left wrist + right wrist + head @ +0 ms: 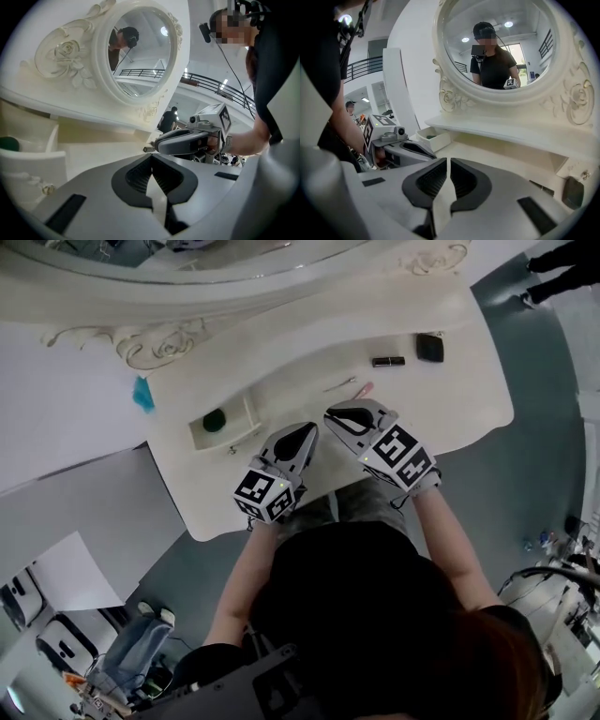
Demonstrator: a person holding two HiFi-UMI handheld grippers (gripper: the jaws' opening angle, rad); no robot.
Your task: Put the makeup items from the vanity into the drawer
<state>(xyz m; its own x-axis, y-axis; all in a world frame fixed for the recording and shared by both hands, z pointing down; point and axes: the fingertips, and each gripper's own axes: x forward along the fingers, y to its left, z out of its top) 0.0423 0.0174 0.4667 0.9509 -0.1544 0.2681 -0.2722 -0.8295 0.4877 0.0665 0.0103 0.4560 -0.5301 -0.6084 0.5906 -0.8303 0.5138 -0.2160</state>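
On the white vanity top (469,399) lie a dark tube (388,361), a black compact (430,347), a thin pale stick (339,384) and a pink item (364,389). The small drawer (246,427) stands open at the left with a green item (214,420) inside. My left gripper (309,430) and right gripper (330,414) hover side by side over the vanity's front middle, tips close together. Both are shut with nothing seen between the pads (140,176) (436,180). In the right gripper view the compact (573,192) sits at the far right.
An oval mirror in a carved white frame (576,101) rises behind the vanity. A shelf ledge (501,129) runs under it. A blue scrap (142,395) lies left of the vanity. Grey floor (525,465) surrounds the table; bags and gear sit at lower left (131,652).
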